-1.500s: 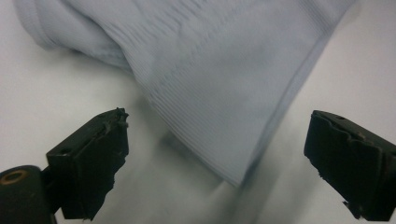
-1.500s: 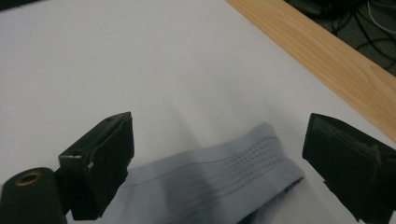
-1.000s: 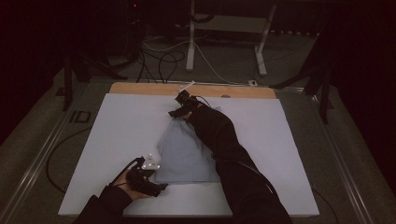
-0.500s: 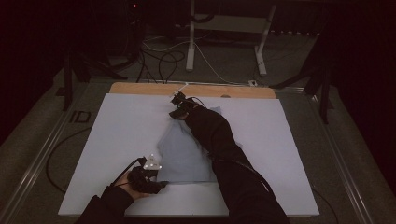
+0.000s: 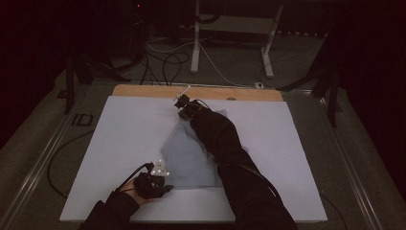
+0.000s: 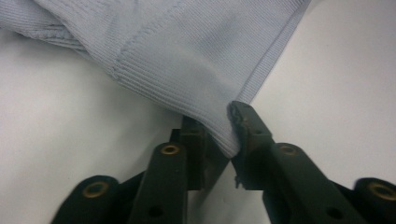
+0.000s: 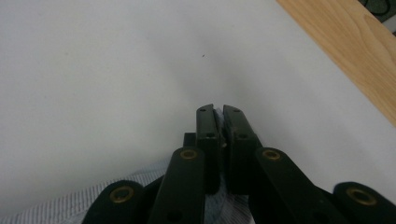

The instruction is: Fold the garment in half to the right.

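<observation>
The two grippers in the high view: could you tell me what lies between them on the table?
In the high view, the pale blue garment spans the stretch from the left gripper to the right gripper, the person's dark sleeve lying over its right side.

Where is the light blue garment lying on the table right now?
In the high view the light blue garment lies mid-table on the white surface, stretched between the left gripper at its near corner and the right gripper near the wooden strip.

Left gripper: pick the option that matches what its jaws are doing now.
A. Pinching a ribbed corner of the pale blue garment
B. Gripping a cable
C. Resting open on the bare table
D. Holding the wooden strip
A: in the left gripper view, the left gripper jaws pinch a ribbed corner of the pale blue garment.
</observation>
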